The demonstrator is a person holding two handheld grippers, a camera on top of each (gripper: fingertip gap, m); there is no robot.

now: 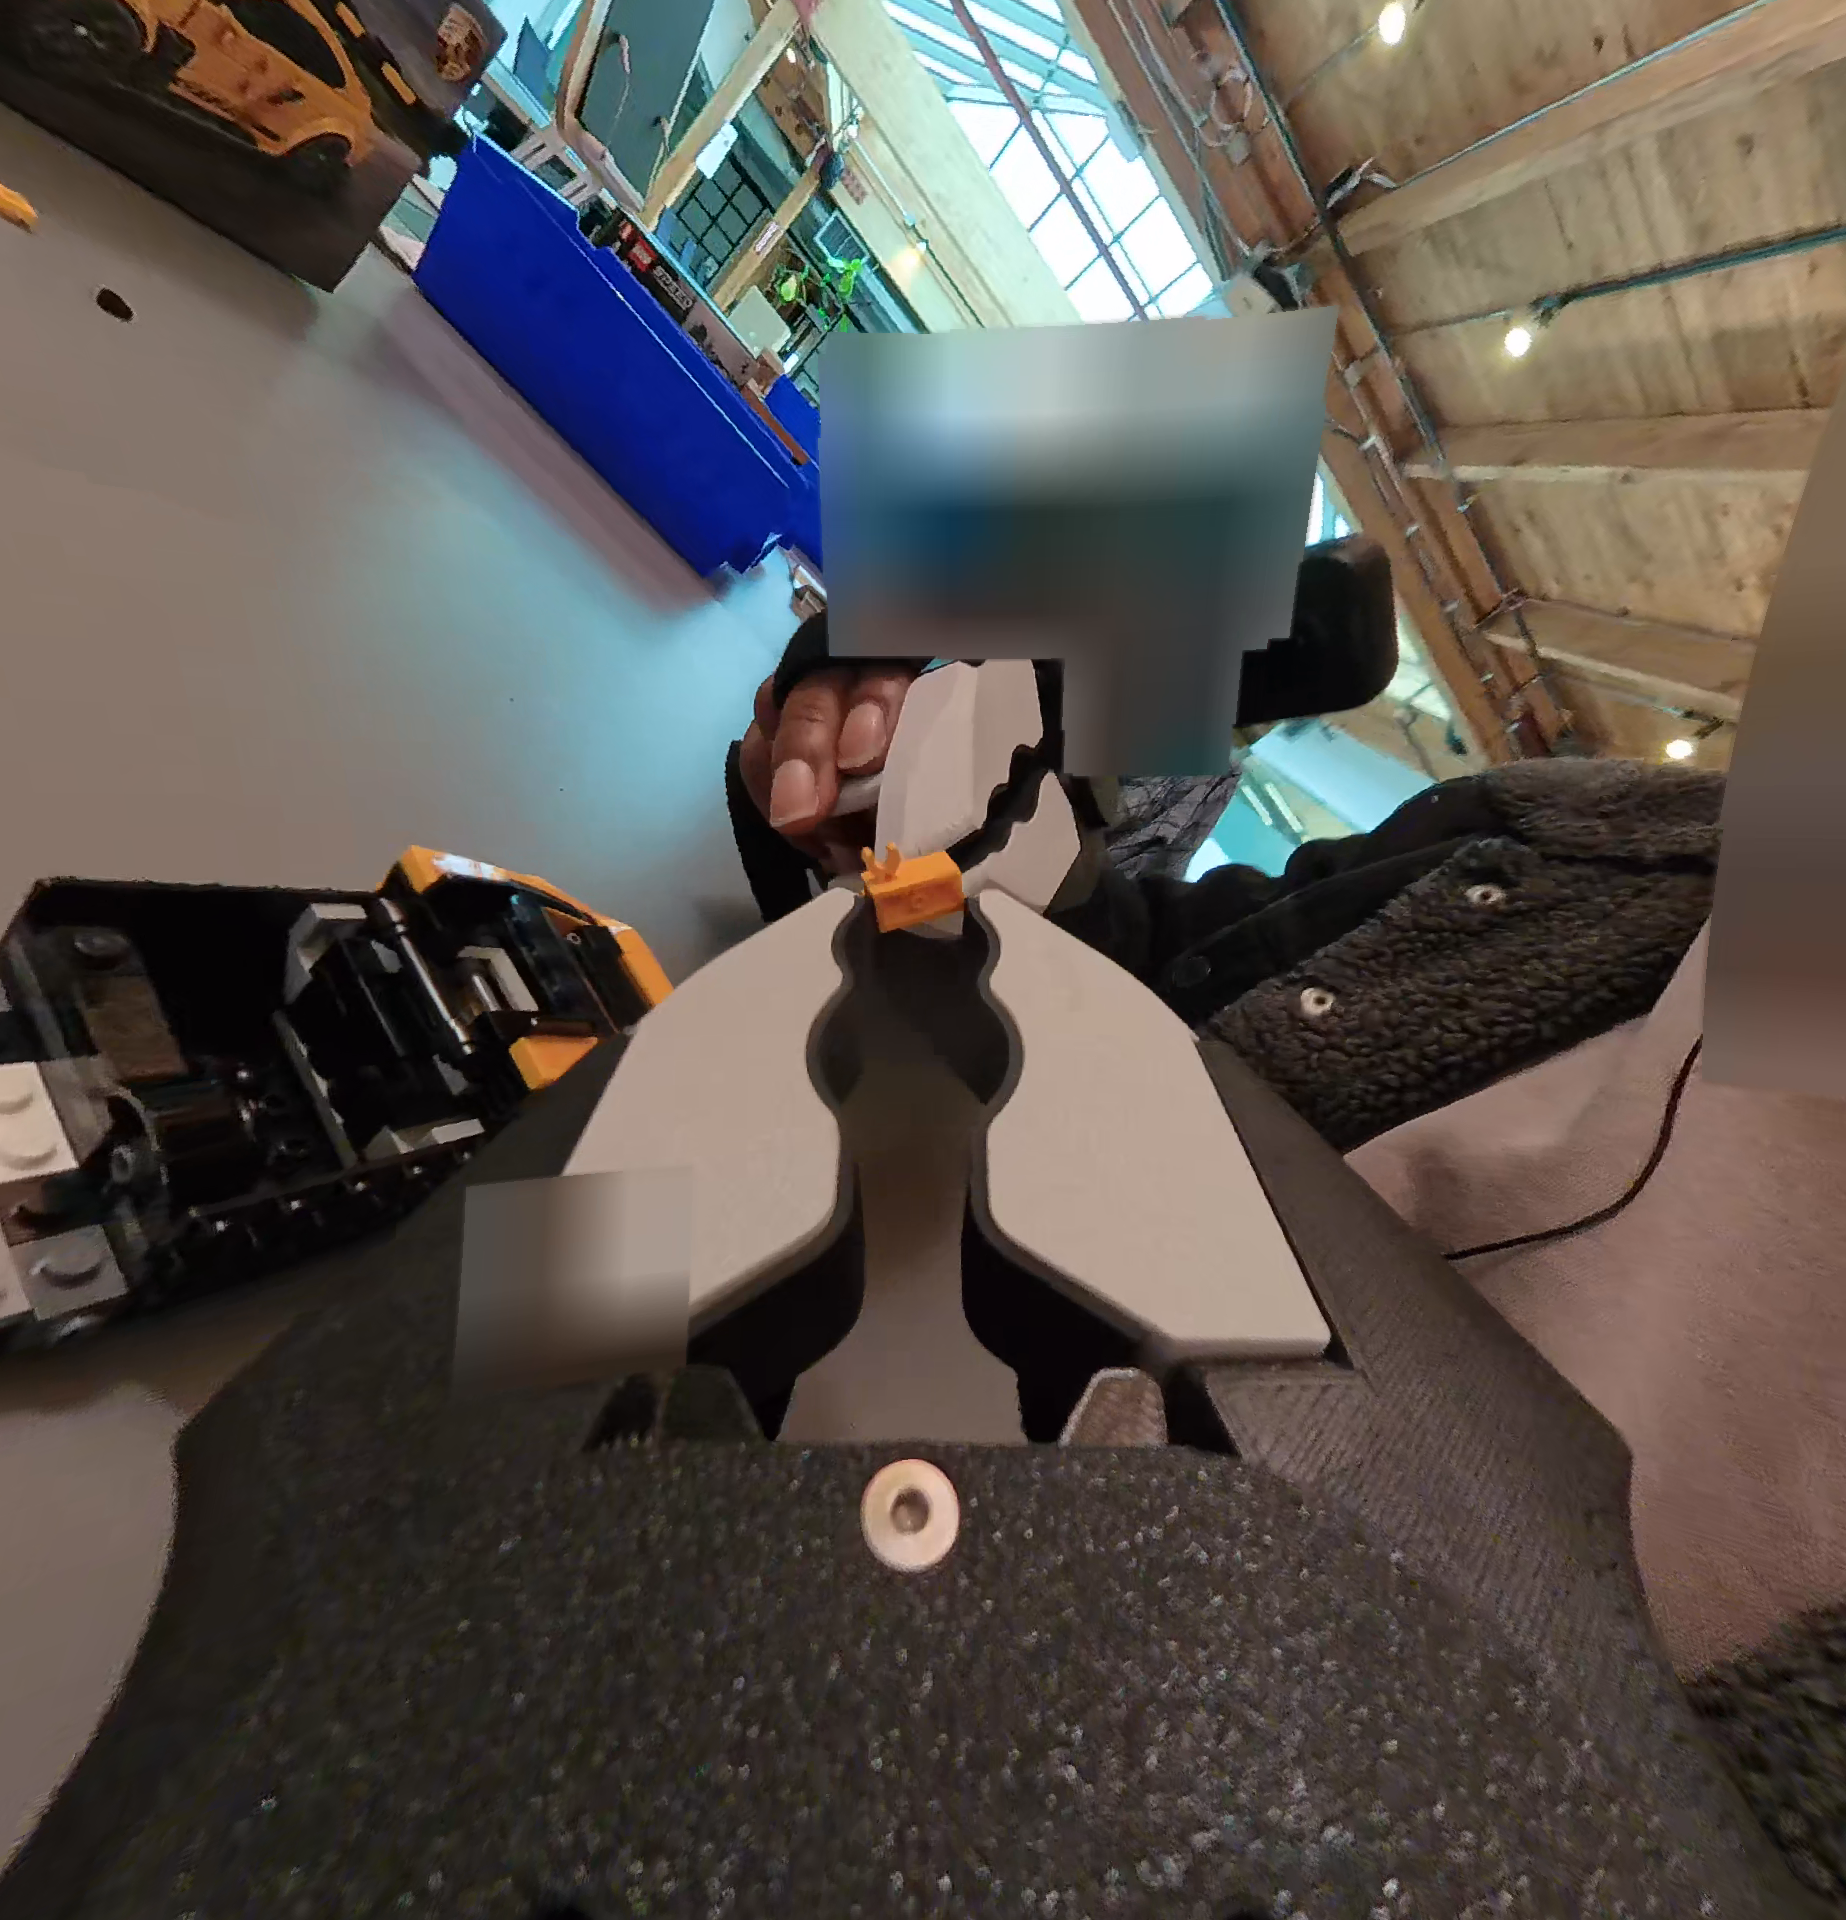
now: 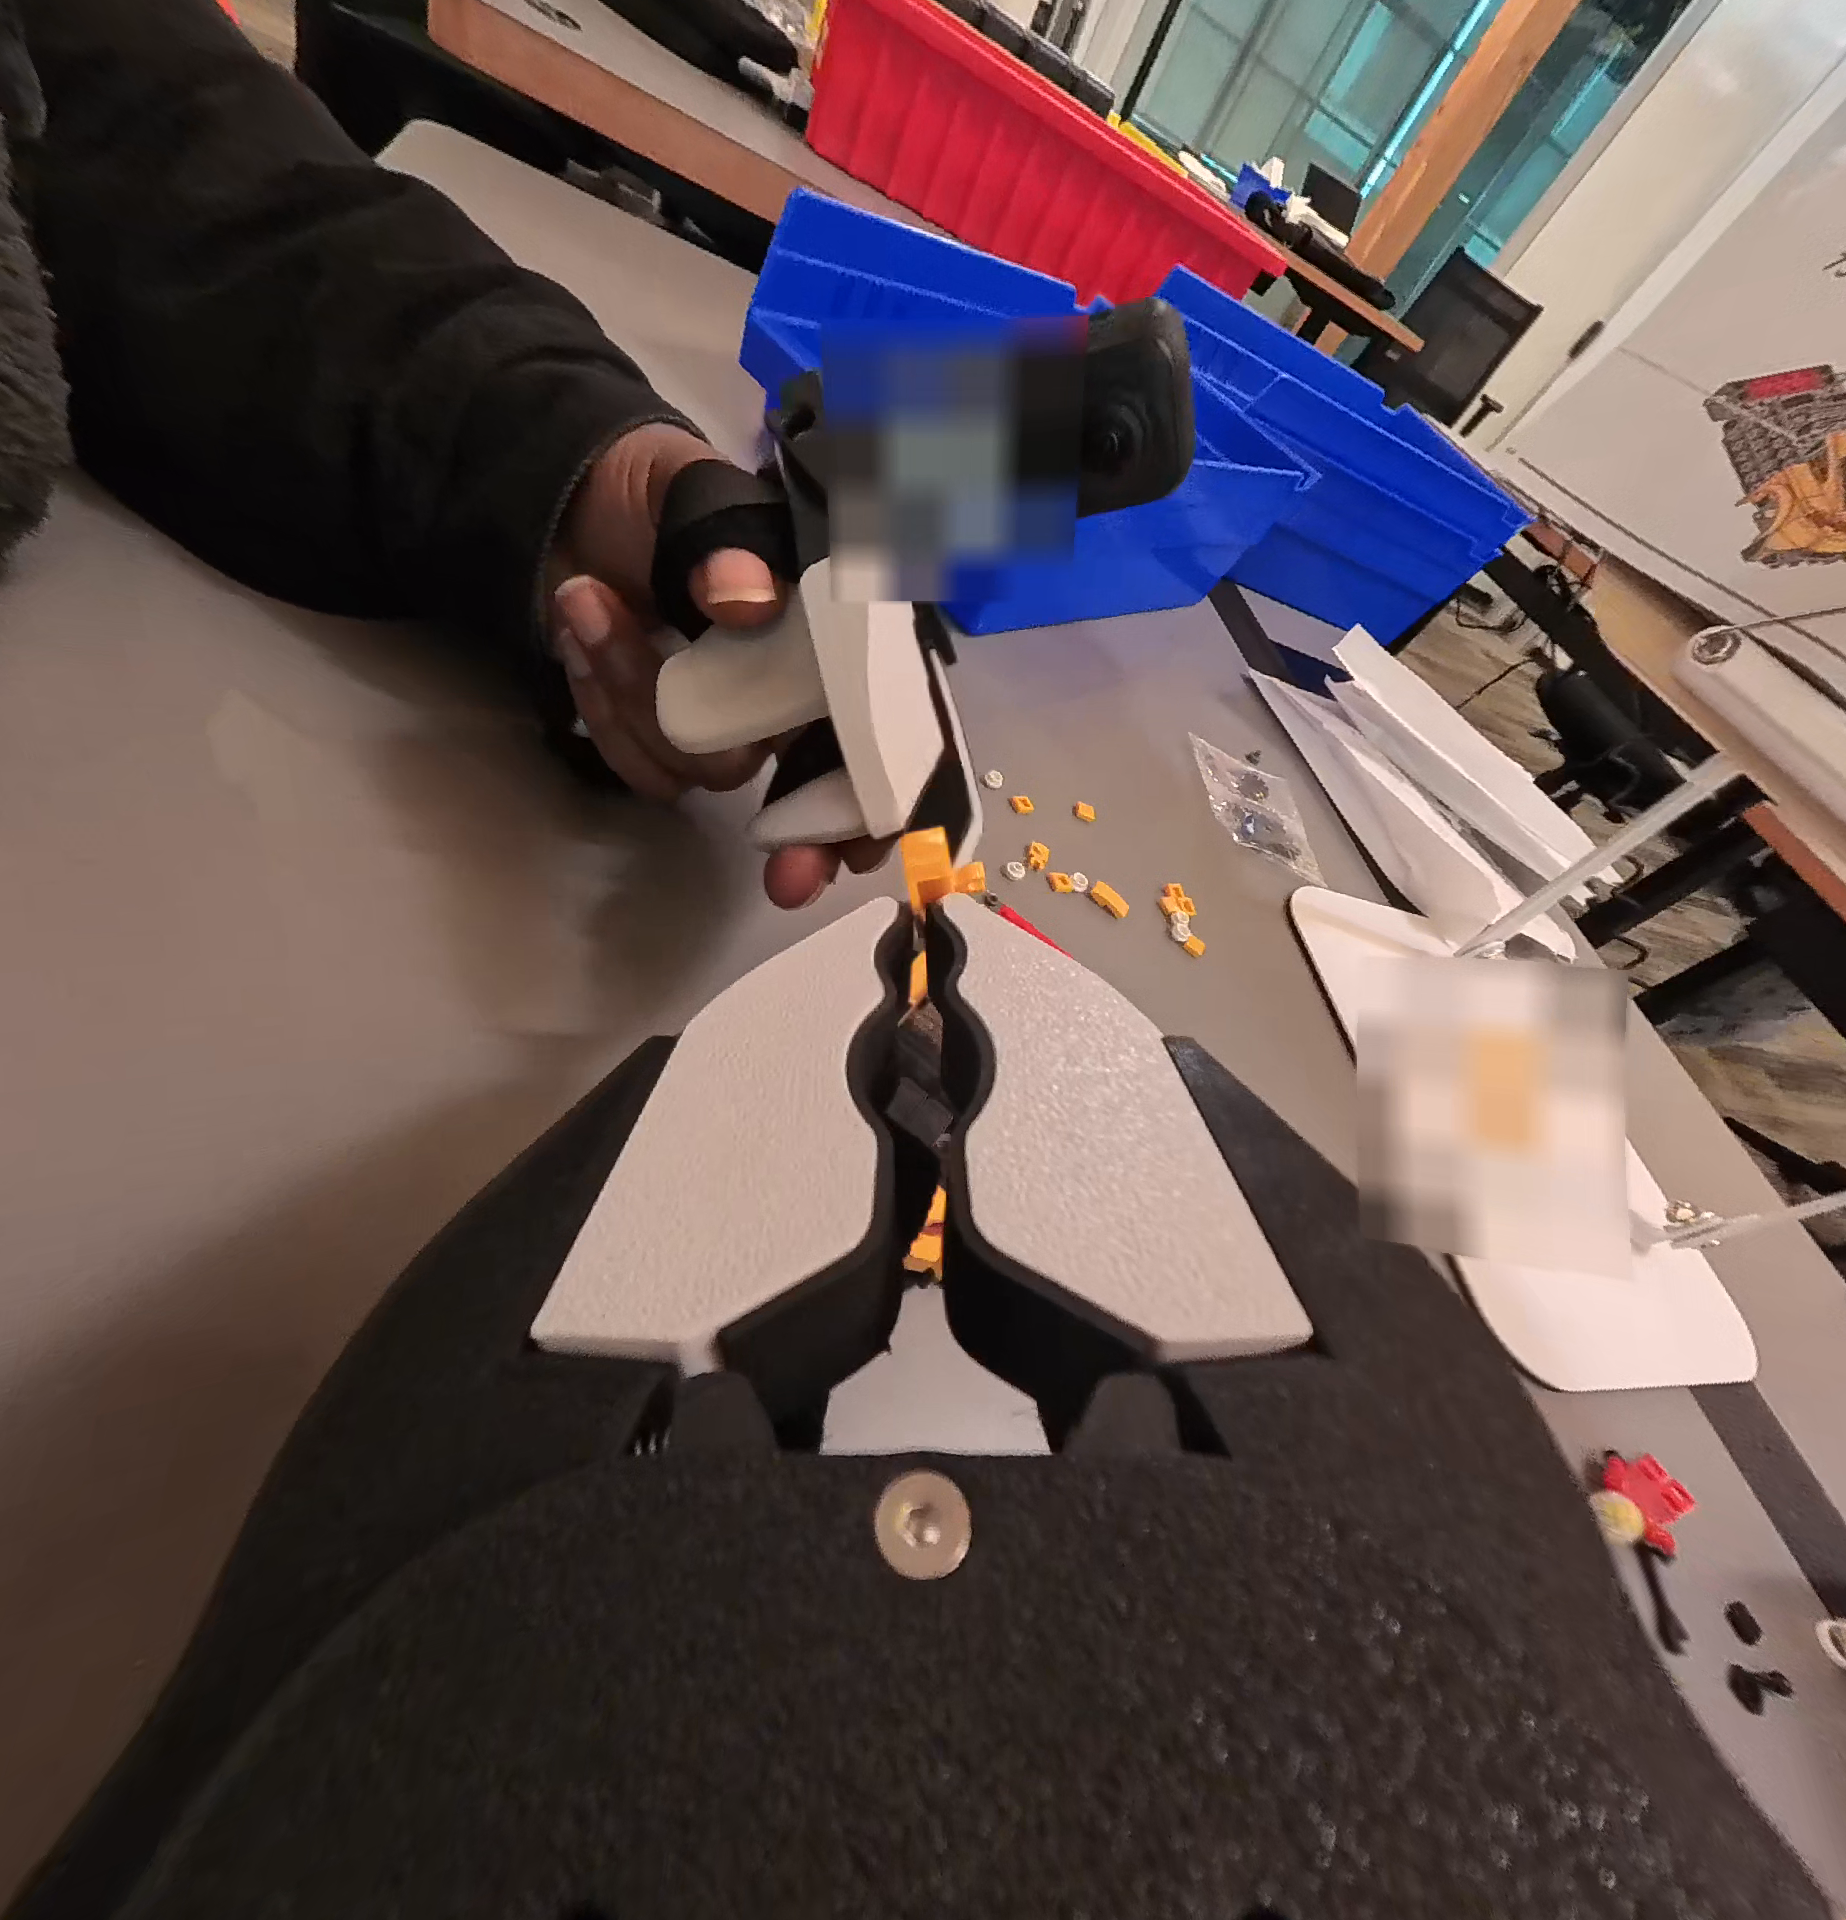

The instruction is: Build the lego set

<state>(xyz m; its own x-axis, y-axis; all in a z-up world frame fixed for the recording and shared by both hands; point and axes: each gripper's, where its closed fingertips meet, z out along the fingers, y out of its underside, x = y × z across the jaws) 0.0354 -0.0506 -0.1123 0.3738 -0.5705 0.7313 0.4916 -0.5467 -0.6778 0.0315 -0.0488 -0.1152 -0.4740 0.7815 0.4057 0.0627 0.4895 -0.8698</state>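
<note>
My left gripper [image 1: 914, 909] pinches a small orange plastic Lego clip brick [image 1: 913, 896], lifted above the grey table [image 1: 275, 623]. My right gripper [image 2: 917, 914] meets it tip to tip, clamped on the same brick. The half-built black-and-orange Lego car [image 1: 275, 1060] lies on that table, well left of the brick.

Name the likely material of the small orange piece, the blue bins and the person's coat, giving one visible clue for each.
Orange piece: probably hard moulded plastic; crisp edges, a formed clip, even smooth colour.
Blue bins: likely rigid plastic; ribbed walls, uniform colour, slight sheen.
Coat: seemingly a dark fleece or bouclé fabric; nubbly, curly, matte surface with small round shiny snaps, possibly metal.
</note>
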